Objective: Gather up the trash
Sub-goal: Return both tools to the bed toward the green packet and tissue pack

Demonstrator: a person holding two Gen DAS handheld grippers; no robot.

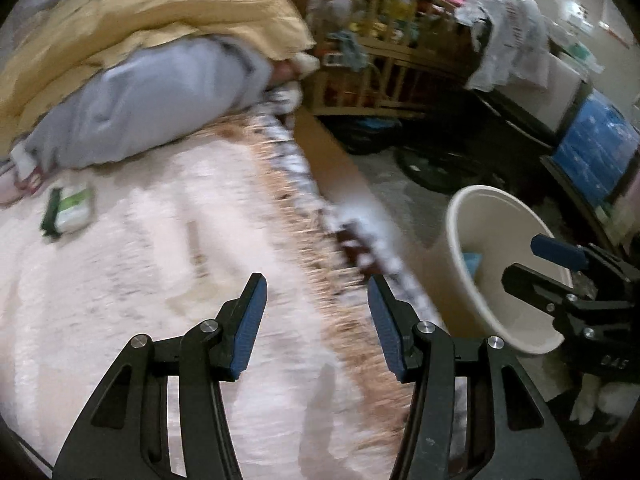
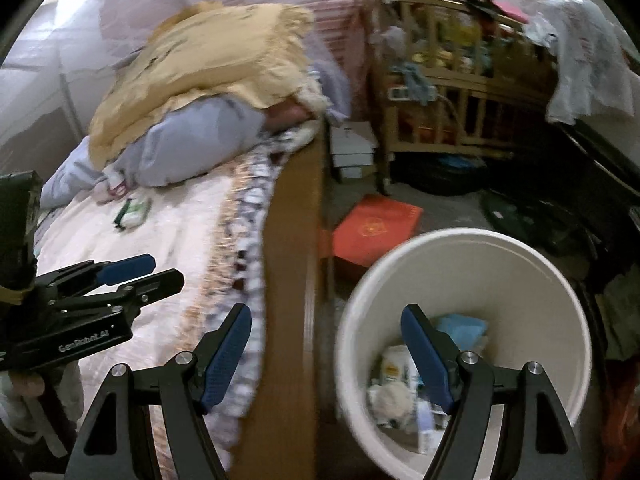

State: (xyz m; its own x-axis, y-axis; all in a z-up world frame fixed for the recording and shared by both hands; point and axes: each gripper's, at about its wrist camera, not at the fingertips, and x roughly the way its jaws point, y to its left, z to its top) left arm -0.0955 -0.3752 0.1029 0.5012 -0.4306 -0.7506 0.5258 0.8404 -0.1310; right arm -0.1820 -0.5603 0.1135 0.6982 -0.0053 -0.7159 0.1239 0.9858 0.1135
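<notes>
Left wrist view: my left gripper [image 1: 316, 320] is partly open and empty, over the pink bedspread [image 1: 140, 300]. The one piece of trash I see left on the bed is a green-and-white packet [image 1: 74, 212], far left, just beside the grey clothes [image 1: 140, 100] under the yellow blanket [image 1: 140, 12]. The bin [image 1: 460, 216] stands on the floor to the right of the bed, with the right gripper [image 1: 536, 264] over its rim. Risk: the picture is smeared, so if I rush the reach I could pinch bedspread or the clothes instead of the packet. The packet looks flat and thin, so the pads may slide over it.

Right wrist view: my right gripper [image 2: 326, 356] is wide open, nothing in it, over the gap between the bed's wooden edge [image 2: 296, 240] and the bin [image 2: 552, 272]. The bin already holds paper and a blue wrapper [image 2: 464, 324]. Risk: a finger may knock the rim and tip it. The left gripper [image 2: 160, 270] sits near left; we could clash on crossing. A red folder [image 2: 380, 224] lies on the floor behind the bin, and a cluttered crib [image 2: 440, 92] stands far right.
</notes>
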